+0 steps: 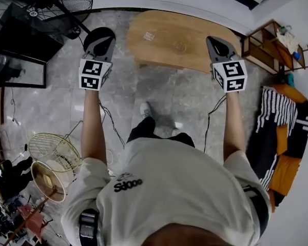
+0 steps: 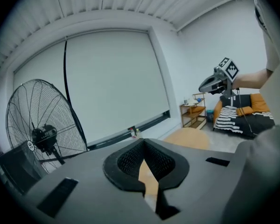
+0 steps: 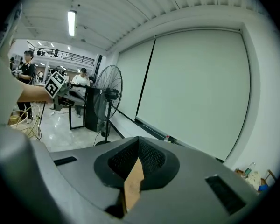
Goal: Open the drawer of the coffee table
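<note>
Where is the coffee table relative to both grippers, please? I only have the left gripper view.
Observer: In the head view, the coffee table lies ahead; the left gripper hangs off its left end, and the right gripper appears over its right end.
Operator: Thanks. Are the right jaws open?
Observer: No, the right gripper view shows them shut, nothing between.
Operator: Any drawer visible?
Observer: No, only the tabletop shows.

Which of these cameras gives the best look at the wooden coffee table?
The head view: the coffee table shows nearly its whole oval top from above. The left gripper view catches only one rounded end; the right gripper view shows just a wooden sliver low in the picture.
</note>
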